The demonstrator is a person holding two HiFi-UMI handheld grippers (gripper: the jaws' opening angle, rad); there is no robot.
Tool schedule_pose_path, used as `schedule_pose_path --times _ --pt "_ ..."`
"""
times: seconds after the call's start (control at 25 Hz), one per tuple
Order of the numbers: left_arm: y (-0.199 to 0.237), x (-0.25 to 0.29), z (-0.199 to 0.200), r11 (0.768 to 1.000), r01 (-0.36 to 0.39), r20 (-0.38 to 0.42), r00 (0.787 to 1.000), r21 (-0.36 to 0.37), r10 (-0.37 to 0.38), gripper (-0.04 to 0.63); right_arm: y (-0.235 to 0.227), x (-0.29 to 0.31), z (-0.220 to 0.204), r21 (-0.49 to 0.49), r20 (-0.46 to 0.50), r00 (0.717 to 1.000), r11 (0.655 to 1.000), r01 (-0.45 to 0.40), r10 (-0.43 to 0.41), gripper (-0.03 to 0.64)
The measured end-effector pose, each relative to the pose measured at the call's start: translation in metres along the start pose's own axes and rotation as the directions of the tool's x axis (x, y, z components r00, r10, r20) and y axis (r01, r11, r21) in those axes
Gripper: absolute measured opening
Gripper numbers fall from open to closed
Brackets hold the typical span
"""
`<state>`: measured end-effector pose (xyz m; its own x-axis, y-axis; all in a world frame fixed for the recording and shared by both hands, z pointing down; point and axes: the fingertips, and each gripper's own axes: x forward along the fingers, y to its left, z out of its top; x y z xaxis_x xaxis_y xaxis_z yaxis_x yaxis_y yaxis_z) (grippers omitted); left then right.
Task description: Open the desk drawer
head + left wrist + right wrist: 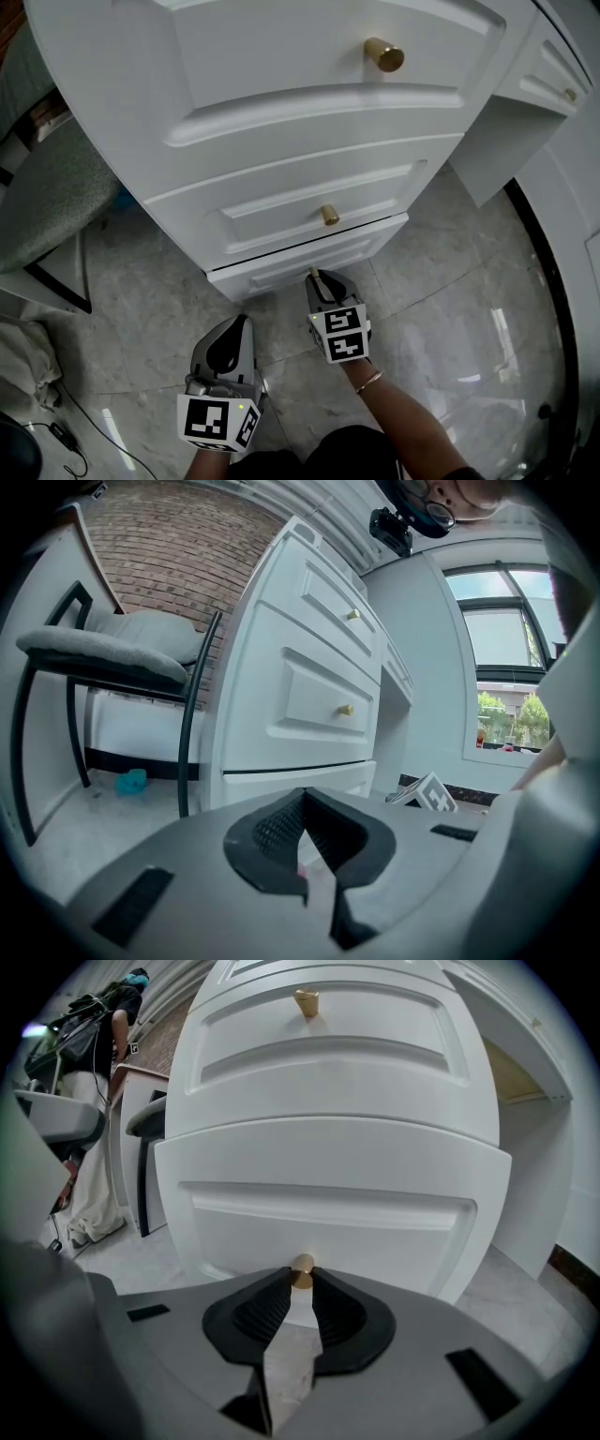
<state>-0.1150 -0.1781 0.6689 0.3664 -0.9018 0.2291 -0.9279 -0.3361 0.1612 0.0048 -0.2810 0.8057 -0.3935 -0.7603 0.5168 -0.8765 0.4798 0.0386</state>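
The white desk has three stacked drawers with gold knobs. My right gripper (316, 277) reaches to the bottom drawer (281, 267), and its two pads press on that drawer's small gold knob (302, 1272) from either side. In the right gripper view the knob sits right at the fingertips of the right gripper (300, 1283). A thin dark gap runs along the top of the bottom drawer (291, 778). My left gripper (242, 323) hangs back over the floor, left of the right one, shut with nothing in it; its tips (303, 794) meet.
The middle knob (329, 215) and the top knob (384, 54) are above the held one. A black-framed chair with a grey cushion (103, 649) stands left of the desk, with a small blue thing (131, 782) on the floor under it. The floor is pale marble tile (450, 309).
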Motion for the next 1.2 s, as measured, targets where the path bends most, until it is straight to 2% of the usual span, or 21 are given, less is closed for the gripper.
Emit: schedule_pose_path --times 0.52,0.72,1.2 --pt "-0.01 -0.023 0.003 1.0 -0.005 -0.031 1.0 -0.02 0.004 0.009 0.011 -0.046 -0.022 0.04 -0.002 1.0 0.999 -0.015 0.015 0.067" --pt "-0.018 -0.037 0.012 1.0 -0.003 -0.039 0.999 -0.015 0.002 0.008 0.015 -0.066 -0.035 0.063 -0.041 0.999 0.998 -0.01 0.012 0.067" --pt "-0.024 -0.045 0.022 0.999 -0.019 -0.072 0.997 -0.028 0.017 0.009 0.022 -0.108 -0.062 0.118 -0.068 0.997 0.993 -0.015 0.023 0.067"
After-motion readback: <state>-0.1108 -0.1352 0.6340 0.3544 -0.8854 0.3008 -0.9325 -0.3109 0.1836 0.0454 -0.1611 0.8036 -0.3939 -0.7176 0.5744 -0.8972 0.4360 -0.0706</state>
